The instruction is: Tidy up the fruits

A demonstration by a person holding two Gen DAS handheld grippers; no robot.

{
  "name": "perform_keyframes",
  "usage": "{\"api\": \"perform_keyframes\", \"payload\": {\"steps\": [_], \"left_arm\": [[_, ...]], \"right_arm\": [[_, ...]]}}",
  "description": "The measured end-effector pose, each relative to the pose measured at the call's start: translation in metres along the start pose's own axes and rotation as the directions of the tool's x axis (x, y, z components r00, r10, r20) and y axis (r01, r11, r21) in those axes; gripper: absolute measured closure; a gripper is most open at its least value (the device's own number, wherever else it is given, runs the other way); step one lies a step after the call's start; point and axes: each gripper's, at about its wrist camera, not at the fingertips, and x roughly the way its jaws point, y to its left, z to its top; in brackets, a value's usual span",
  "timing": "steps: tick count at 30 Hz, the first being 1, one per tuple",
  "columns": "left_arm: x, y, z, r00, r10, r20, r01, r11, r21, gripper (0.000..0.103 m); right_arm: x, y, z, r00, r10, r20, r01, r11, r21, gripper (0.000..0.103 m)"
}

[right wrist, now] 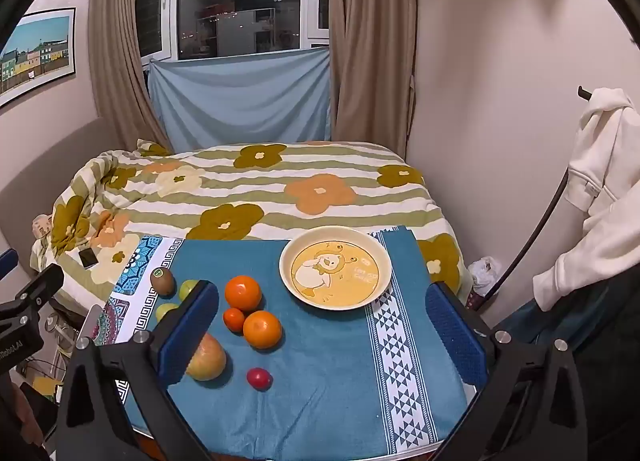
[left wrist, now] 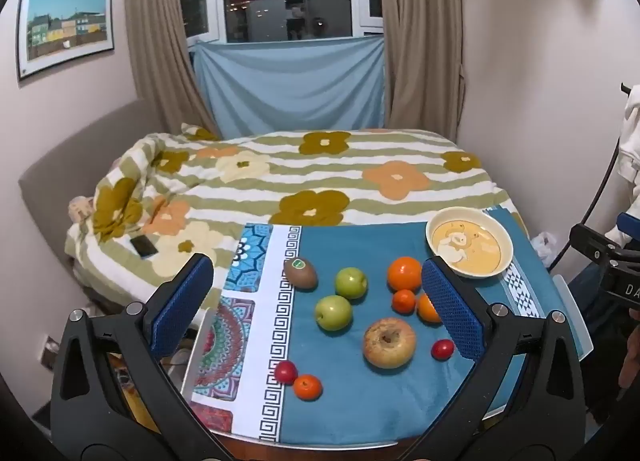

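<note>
Fingers of both the left gripper (left wrist: 316, 301) and right gripper (right wrist: 322, 325) stand apart, empty, above the fruit: no pick begun; next, close on an orange (right wrist: 262, 329) lower left of the bowl (right wrist: 335, 267).

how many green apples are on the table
2. One green apple lies right of the kiwi; the other lies nearer the camera, left of the big pale apple. None looks hidden.

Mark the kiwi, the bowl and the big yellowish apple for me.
kiwi (left wrist: 300, 273), left wrist view, middle of its brown skin.
bowl (right wrist: 289, 248), right wrist view, left rim.
big yellowish apple (left wrist: 389, 343), left wrist view, beside its stem dimple.
</note>
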Motion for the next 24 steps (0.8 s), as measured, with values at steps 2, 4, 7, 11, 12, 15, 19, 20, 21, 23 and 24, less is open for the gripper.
{"api": "perform_keyframes", "payload": {"steps": [2, 4, 7, 11, 12, 15, 19, 20, 21, 23, 24], "left_arm": [[0.001, 0.000, 0.001, 1.000, -0.014, 0.005, 0.014, 1.000, -0.005, 0.000], [-0.003, 0.009, -0.002, 1.000, -0.003, 0.027, 0.004, 1.000, -0.023, 0.000], [-0.004, 0.013, -0.003, 1.000, 0.003, 0.025, -0.003, 1.000, -0.019, 0.000], [-0.005, 0.006, 0.000, 0.999, 0.022, 0.025, -0.022, 1.000, -0.006, 0.000], [-0.006, 0.007, 0.000, 0.999, 0.024, 0.026, -0.023, 1.000, -0.007, 0.000], [-0.007, 0.006, -0.001, 0.999, 0.030, 0.023, -0.030, 1.000, -0.007, 0.000], [-0.003, 0.005, -0.004, 0.999, 0.031, 0.021, -0.031, 0.999, -0.016, 0.000], [-0.003, 0.006, -0.005, 0.999, 0.032, 0.022, -0.031, 0.999, -0.017, 0.000], [-0.003, 0.006, -0.005, 0.999, 0.033, 0.022, -0.032, 0.999, -0.018, 0.000], [-0.004, 0.007, -0.006, 0.999, 0.033, 0.023, -0.032, 0.999, -0.019, 0.000], [-0.004, 0.007, -0.006, 0.999, 0.032, 0.022, -0.031, 0.999, -0.020, 0.000]], "right_arm": [[0.000, 0.000, 0.000, 1.000, 0.001, -0.001, -0.001, 1.000, -0.001, 0.000], [0.001, 0.000, 0.000, 1.000, 0.005, -0.004, -0.005, 1.000, 0.003, 0.000], [0.001, -0.001, 0.001, 1.000, 0.009, -0.005, -0.008, 1.000, 0.006, 0.000], [-0.001, 0.001, -0.003, 1.000, 0.006, 0.001, -0.006, 1.000, 0.003, 0.000], [-0.002, 0.001, -0.003, 1.000, 0.008, 0.002, -0.008, 1.000, 0.003, 0.000], [0.001, 0.000, -0.003, 1.000, 0.011, -0.001, -0.011, 1.000, 0.003, 0.000], [-0.002, 0.001, -0.004, 1.000, 0.011, 0.002, -0.011, 1.000, 0.005, 0.000], [-0.001, 0.002, -0.004, 1.000, 0.012, 0.002, -0.012, 1.000, 0.005, 0.000], [-0.002, 0.002, -0.004, 1.000, 0.012, 0.003, -0.012, 1.000, 0.006, 0.000], [-0.003, 0.004, -0.005, 1.000, 0.014, 0.004, -0.014, 1.000, 0.005, 0.000], [-0.004, 0.004, -0.005, 1.000, 0.013, 0.005, -0.013, 1.000, 0.005, 0.000]]}}
